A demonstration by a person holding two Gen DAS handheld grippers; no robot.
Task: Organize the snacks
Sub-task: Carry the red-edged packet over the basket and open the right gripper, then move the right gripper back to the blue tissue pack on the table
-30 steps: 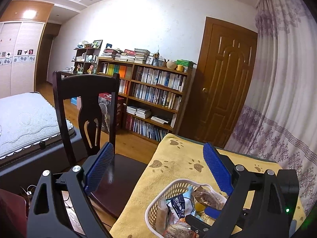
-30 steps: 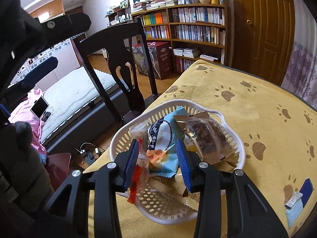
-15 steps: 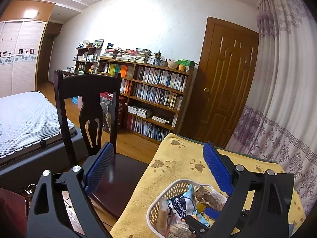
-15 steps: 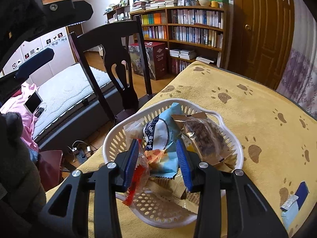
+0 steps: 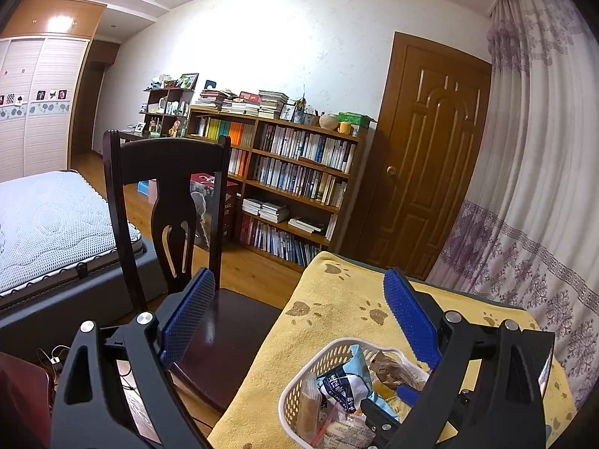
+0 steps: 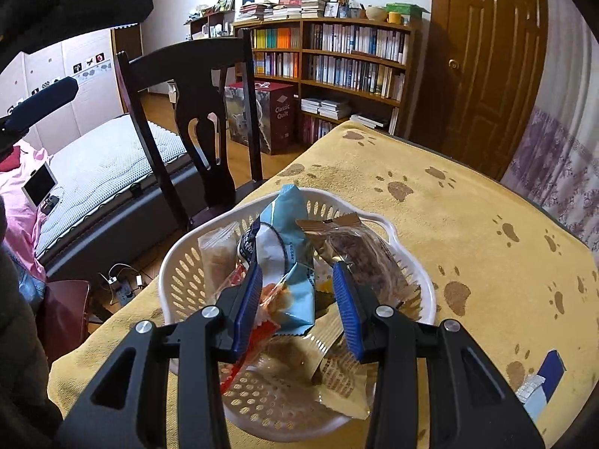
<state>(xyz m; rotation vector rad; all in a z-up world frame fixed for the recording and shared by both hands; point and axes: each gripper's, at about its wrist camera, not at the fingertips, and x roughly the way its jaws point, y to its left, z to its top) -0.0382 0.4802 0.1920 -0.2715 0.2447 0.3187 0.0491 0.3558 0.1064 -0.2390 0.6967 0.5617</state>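
Observation:
A white plastic basket point(image 6: 179, 262) sits on the yellow paw-print cloth point(image 6: 468, 224) and holds several snack packets. My right gripper point(image 6: 297, 267) hangs low over it, its blue pads a hand's width apart. A light blue packet point(image 6: 284, 232) stands upright between them, with a gap showing at the right pad. A clear packet of brown snack point(image 6: 359, 247) lies to its right, and a red-orange packet point(image 6: 262, 321) is at the left pad. My left gripper point(image 5: 299, 277) is wide open and holds nothing, up to the left of the basket point(image 5: 299, 385).
A small blue and silver packet point(image 6: 543, 381) lies on the cloth at the right. A dark wooden chair point(image 6: 194, 86) stands against the table's left edge, with a bed point(image 5: 45, 224) beyond it. A bookshelf point(image 5: 292, 172), door point(image 5: 430, 157) and curtain point(image 5: 543, 187) are behind.
My right gripper has come lower and closer over the basket with the same gap between its pads; the light blue packet now stands taller above the rim. The left gripper has barely shifted.

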